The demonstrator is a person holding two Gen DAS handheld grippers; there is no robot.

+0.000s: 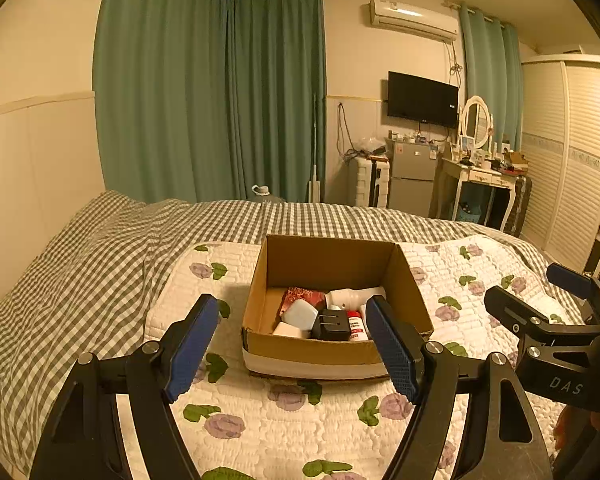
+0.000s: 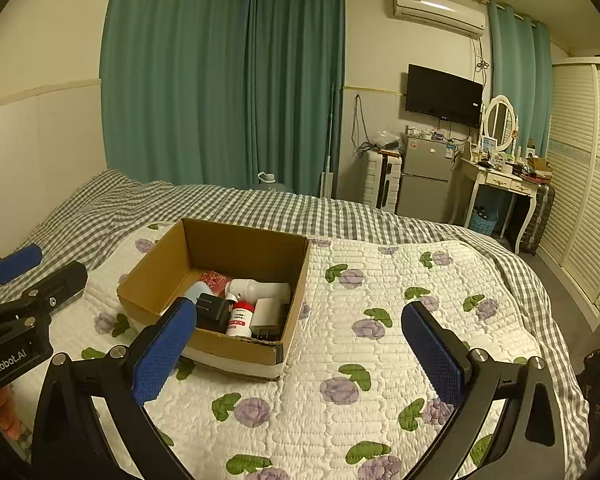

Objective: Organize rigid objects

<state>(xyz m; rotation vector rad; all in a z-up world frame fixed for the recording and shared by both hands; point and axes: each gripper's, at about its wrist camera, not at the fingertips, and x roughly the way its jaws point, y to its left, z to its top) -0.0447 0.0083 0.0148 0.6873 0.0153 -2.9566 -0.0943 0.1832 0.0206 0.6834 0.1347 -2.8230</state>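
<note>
An open cardboard box [image 1: 412,280] sits on the floral quilt [image 1: 284,432]; it also shows in the right wrist view [image 2: 160,272]. Inside lie a black charger [image 1: 332,325], a white bottle [image 1: 352,297], a red-capped bottle [image 1: 356,325], a pale blue square item [image 1: 300,314] and a red patterned item [image 1: 302,295]. My left gripper [image 1: 294,344] is open and empty, just before the box's near wall. My right gripper [image 2: 300,344] is open and empty, over the quilt to the right of the box.
The bed has a grey checked sheet [image 1: 80,272] around the quilt. Beyond the bed stand green curtains [image 1: 204,92], a small fridge [image 1: 412,180], a dressing table [image 1: 484,184] and a louvred wardrobe [image 1: 568,160].
</note>
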